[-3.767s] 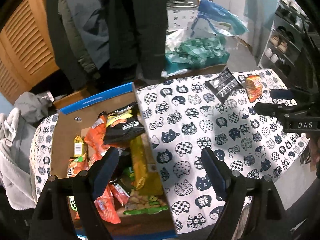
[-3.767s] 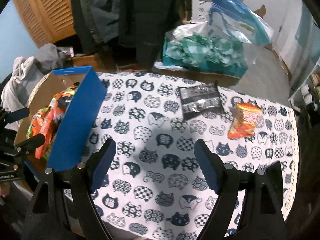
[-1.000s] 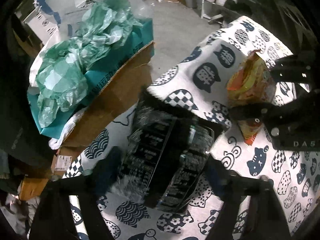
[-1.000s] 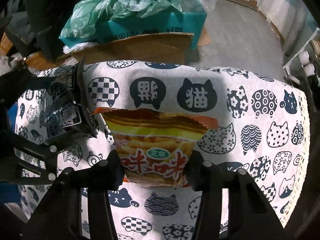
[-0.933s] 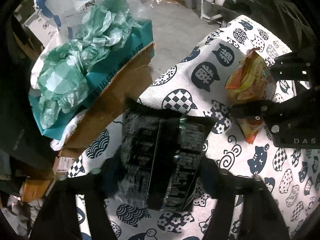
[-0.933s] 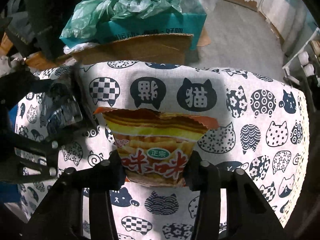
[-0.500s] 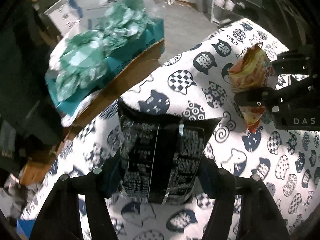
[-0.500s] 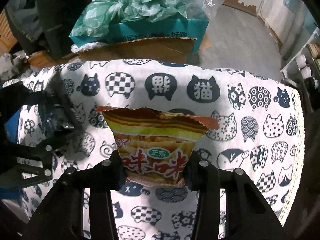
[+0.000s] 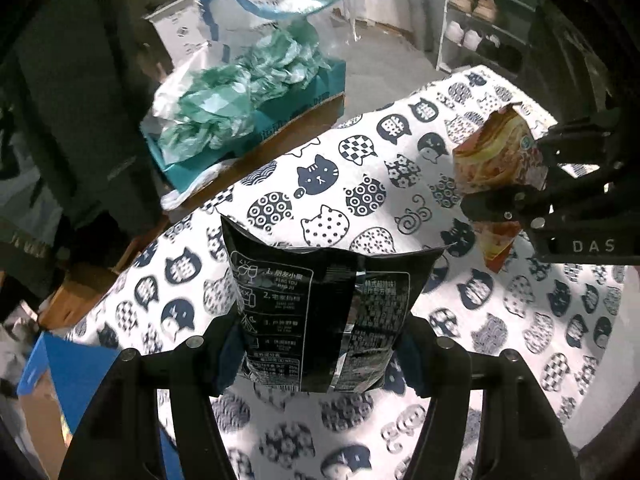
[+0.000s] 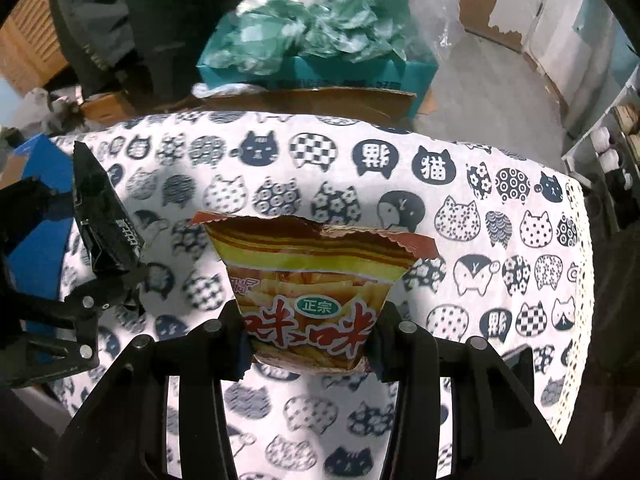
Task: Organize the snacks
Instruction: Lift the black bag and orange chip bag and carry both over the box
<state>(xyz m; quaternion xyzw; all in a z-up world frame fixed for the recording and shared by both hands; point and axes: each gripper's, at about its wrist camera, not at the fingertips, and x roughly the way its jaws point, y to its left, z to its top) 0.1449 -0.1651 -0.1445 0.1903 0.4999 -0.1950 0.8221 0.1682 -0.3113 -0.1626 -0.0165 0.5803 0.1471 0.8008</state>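
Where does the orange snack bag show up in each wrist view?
Left wrist: orange snack bag at right edge, clamped in the right gripper.
Right wrist: bottom centre, between that gripper's fingers.
Shared landmark: the teal box beyond the cat-print tablecloth.

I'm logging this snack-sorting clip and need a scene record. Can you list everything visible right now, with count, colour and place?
Black snack bag: 1, black with white print, held above the table.
Orange snack bag: 1, orange, yellow and red, held above the table.
Tablecloth: 1, white with navy cat faces, covering the table.
Blue box: 1, blue outside and brown inside, at the table's left end.
Teal carton: 1, teal, beyond the table, topped with green plastic.
Shoe rack: 1, far right.
Left gripper: 1, black, shut on the black bag.
Right gripper: 1, black, shut on the orange bag.
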